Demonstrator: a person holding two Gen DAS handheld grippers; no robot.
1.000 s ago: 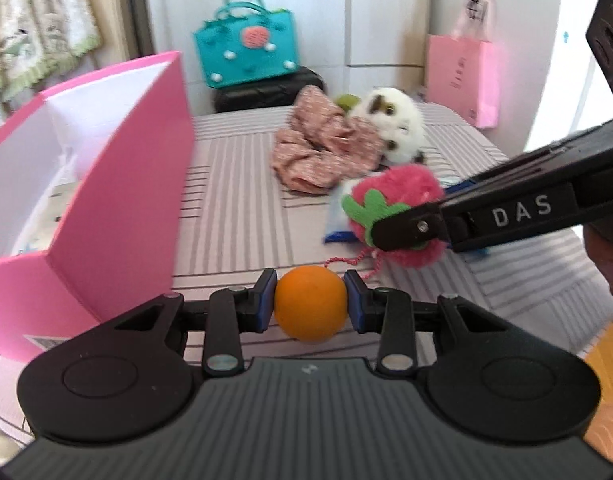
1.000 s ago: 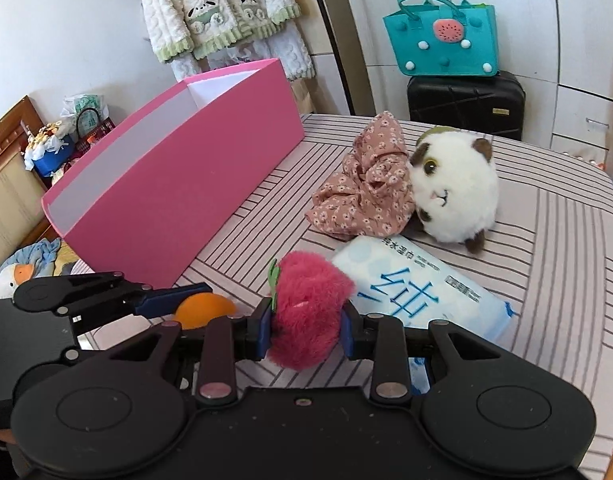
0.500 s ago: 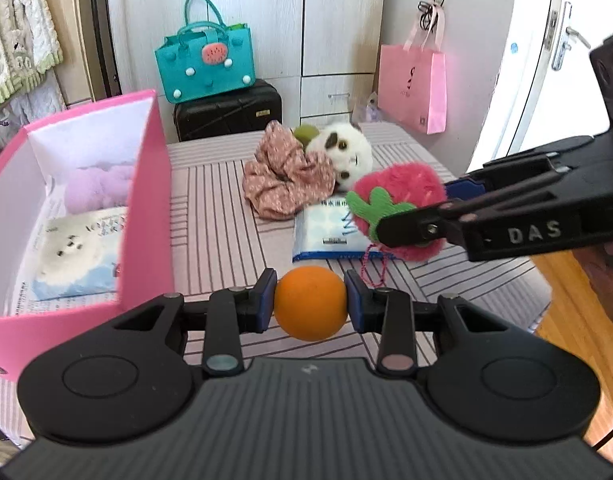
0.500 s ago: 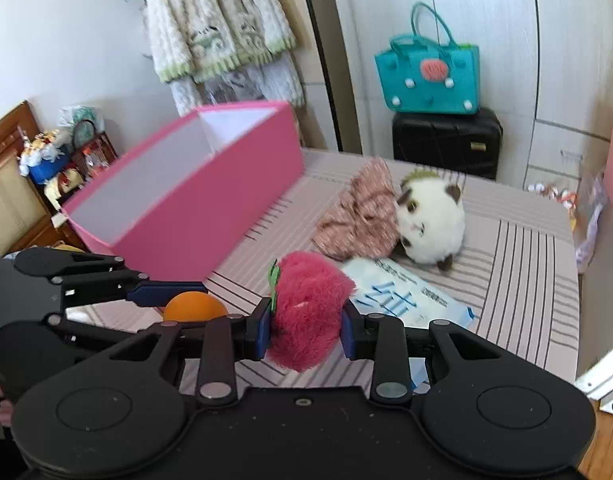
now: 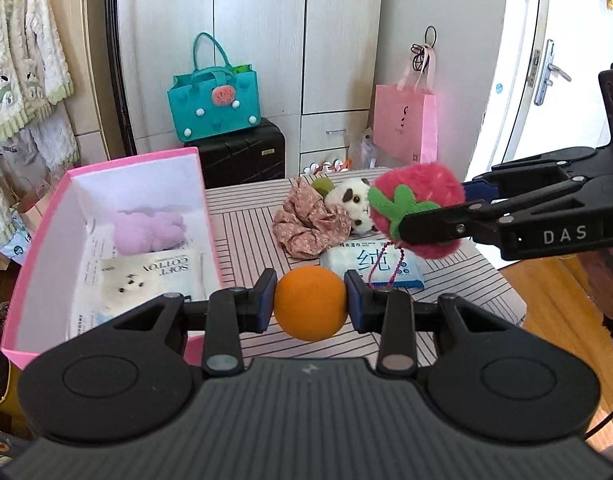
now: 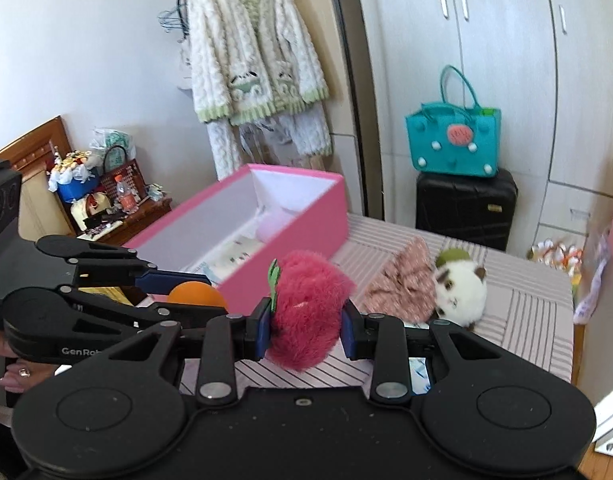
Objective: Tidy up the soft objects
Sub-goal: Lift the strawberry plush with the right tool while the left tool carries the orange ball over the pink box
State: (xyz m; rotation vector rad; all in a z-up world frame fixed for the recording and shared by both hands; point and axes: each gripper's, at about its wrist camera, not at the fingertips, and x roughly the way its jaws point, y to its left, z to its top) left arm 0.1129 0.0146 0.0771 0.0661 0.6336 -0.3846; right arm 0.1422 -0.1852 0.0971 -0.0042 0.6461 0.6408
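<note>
On striped table (image 5: pixel 246 216), pink box (image 5: pixel 38 280), wardrobe (image 5: pixel 266 20) behind

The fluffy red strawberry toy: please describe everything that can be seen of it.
The strawberry toy is a round plush of long pink-red fur with a green felt leaf cap at one end. A thin pink bead chain hangs loose under it. The right gripper holds it squeezed between the blue pads, lifted above the striped table, touching nothing else. It hangs beside the pink box.
</note>
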